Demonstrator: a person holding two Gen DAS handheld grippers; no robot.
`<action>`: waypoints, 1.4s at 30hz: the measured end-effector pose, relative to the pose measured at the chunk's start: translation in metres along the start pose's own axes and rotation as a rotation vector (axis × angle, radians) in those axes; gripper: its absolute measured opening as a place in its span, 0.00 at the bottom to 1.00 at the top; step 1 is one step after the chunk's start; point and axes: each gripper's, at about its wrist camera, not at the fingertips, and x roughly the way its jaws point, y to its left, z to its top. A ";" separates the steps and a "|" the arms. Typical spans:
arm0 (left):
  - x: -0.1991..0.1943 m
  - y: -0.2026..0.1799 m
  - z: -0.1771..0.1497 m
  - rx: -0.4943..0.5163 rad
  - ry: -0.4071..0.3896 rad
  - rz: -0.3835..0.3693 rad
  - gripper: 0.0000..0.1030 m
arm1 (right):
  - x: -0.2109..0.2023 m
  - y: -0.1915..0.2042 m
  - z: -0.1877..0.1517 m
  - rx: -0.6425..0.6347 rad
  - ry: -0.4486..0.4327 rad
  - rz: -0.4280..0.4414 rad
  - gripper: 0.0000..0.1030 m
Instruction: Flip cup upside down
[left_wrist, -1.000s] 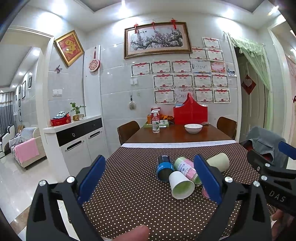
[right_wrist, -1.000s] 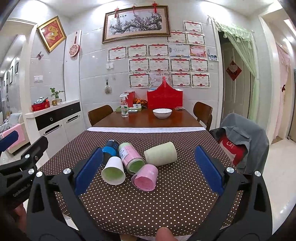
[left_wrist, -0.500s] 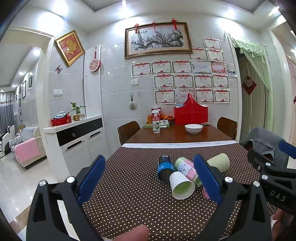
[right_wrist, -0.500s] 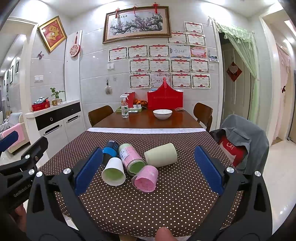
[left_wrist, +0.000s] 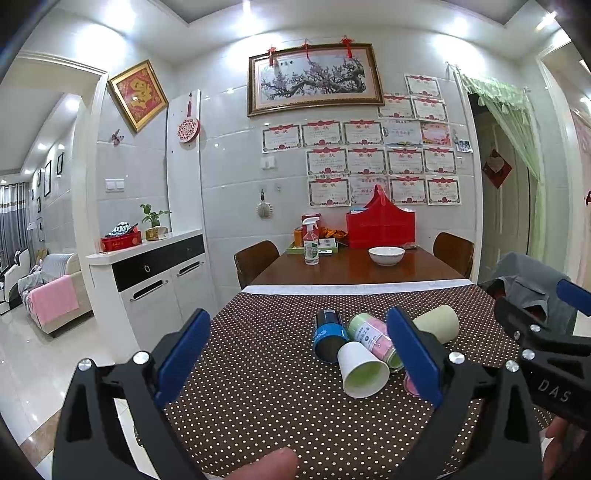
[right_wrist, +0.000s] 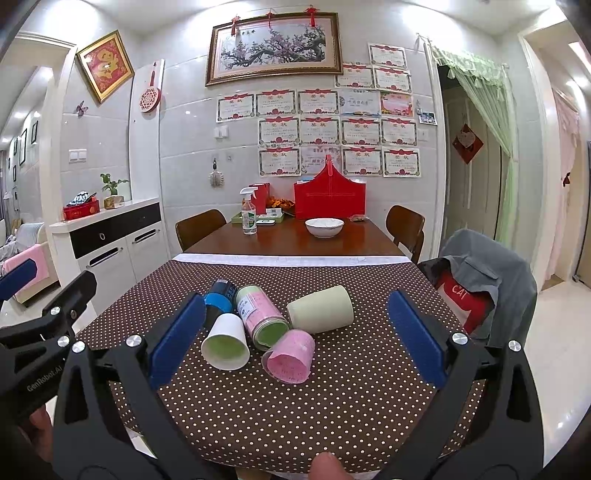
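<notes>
- Cups lie on their sides in a cluster on my brown polka-dotted counter (right_wrist: 332, 406): a white paper cup with green inside (right_wrist: 225, 345), a pink speckled cup (right_wrist: 290, 356), a pale green cup (right_wrist: 320, 310), a blue-banded dark cup (right_wrist: 218, 295) and a pink-and-green labelled jar (right_wrist: 260, 317).
- White paper cup (left_wrist: 362, 371) rests against the blue-banded cup (left_wrist: 328, 334) and the jar (left_wrist: 369, 334), mouth toward me.
- My left gripper (left_wrist: 299, 356) hovers before the cluster, fingers (left_wrist: 183, 356) spread wide, grasping nothing.
- My right gripper (right_wrist: 295, 339) frames the cups, fingers (right_wrist: 415, 338) likewise released.
- A white bowl (right_wrist: 324, 227) sits far back on bare wood.
</notes>
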 end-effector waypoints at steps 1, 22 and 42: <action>0.001 0.000 0.000 0.002 0.000 0.000 0.92 | 0.001 0.000 0.000 -0.001 0.001 -0.001 0.94; 0.102 -0.053 -0.003 0.097 0.161 -0.111 0.92 | 0.082 -0.059 -0.009 0.016 0.135 -0.041 0.94; 0.245 -0.175 -0.016 0.468 0.453 -0.458 0.92 | 0.190 -0.134 -0.032 0.134 0.350 -0.116 0.94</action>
